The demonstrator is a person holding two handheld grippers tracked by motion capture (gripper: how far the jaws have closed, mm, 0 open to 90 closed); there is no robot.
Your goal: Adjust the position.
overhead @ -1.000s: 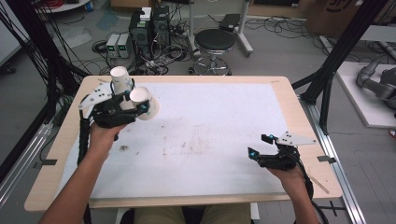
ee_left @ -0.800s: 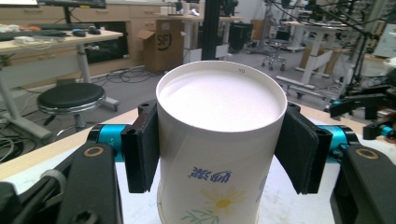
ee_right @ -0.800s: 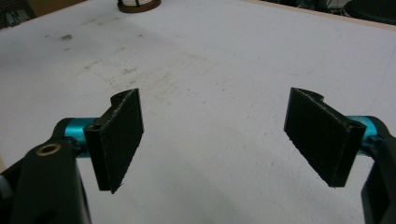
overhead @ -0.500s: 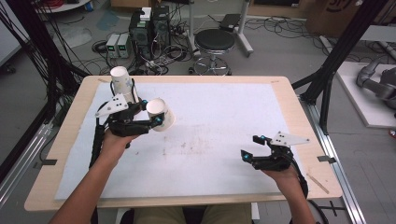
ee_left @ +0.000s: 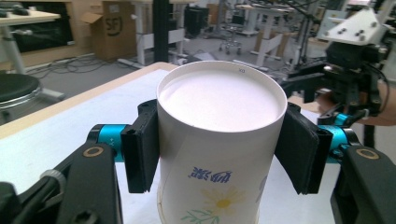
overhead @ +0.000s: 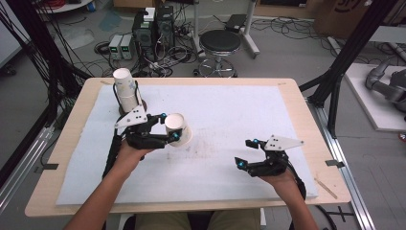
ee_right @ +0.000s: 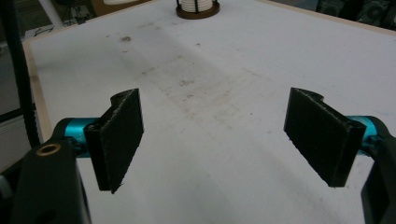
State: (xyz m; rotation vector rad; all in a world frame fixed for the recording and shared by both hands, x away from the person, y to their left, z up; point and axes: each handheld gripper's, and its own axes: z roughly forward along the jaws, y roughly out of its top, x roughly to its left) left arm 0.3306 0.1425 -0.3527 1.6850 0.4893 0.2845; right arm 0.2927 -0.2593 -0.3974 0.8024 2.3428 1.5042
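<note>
Your left gripper (overhead: 168, 128) is clamped on a paper cup (overhead: 178, 128), one black jaw pressed against each side of its wall. In the left gripper view the cup (ee_left: 219, 140) sits upside down between the jaws, its closed base toward the camera and the flower print inverted. From above, the cup hangs over the white mat (overhead: 225, 110), tipped outward from your hand, just in front and to the right of the cup stack (overhead: 126, 90) that stands in a dark holder at the mat's far left corner.

Your right gripper (overhead: 253, 154) rests low over the mat, well apart from the stack, toward the near right side, with its jaws spread wide and nothing between them. In the right gripper view the stained mat (ee_right: 201, 93) lies bare between the pads, and the stack's holder (ee_right: 197, 8) shows at the far edge.

The risk sits in your left grip. A thin paper wall buckles easily, so squeezing harder could crush the cup; loosening could let it slip, since the tapered side offers little purchase. Swinging back toward the stack could also knock it over.
</note>
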